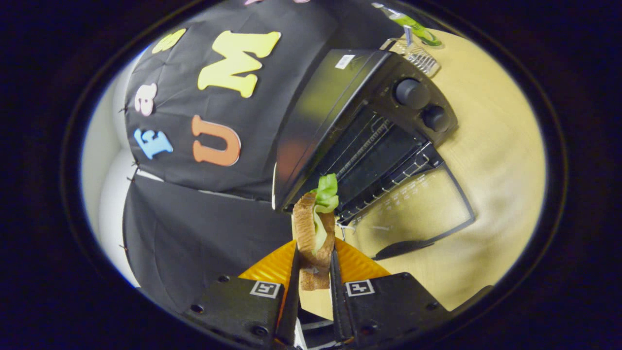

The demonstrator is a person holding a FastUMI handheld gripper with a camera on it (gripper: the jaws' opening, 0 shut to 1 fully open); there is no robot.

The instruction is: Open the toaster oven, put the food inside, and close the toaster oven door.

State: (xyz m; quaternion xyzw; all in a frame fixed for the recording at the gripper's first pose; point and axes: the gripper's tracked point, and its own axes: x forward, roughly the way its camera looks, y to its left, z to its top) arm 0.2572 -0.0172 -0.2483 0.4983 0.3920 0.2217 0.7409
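My gripper (314,265) is shut on a sandwich (315,228), two slices of brown bread with green lettuce sticking out at its far end. Both fingers press on the bread's sides and the sandwich stands up between them. Just beyond the sandwich is the black toaster oven (359,126) on the wooden table, seen tilted. Its glass door (418,209) hangs open and lies flat toward me, handle (403,249) at the near edge. The wire rack (384,170) inside is visible. Two round knobs (412,93) sit on the oven's side panel.
An orange ridged plate (357,265) lies on the table (491,160) under the fingers. Behind the oven stand a clear plastic rack (417,52) and a green-and-white object (408,23). The black cloth wall (194,228) rises left of the oven.
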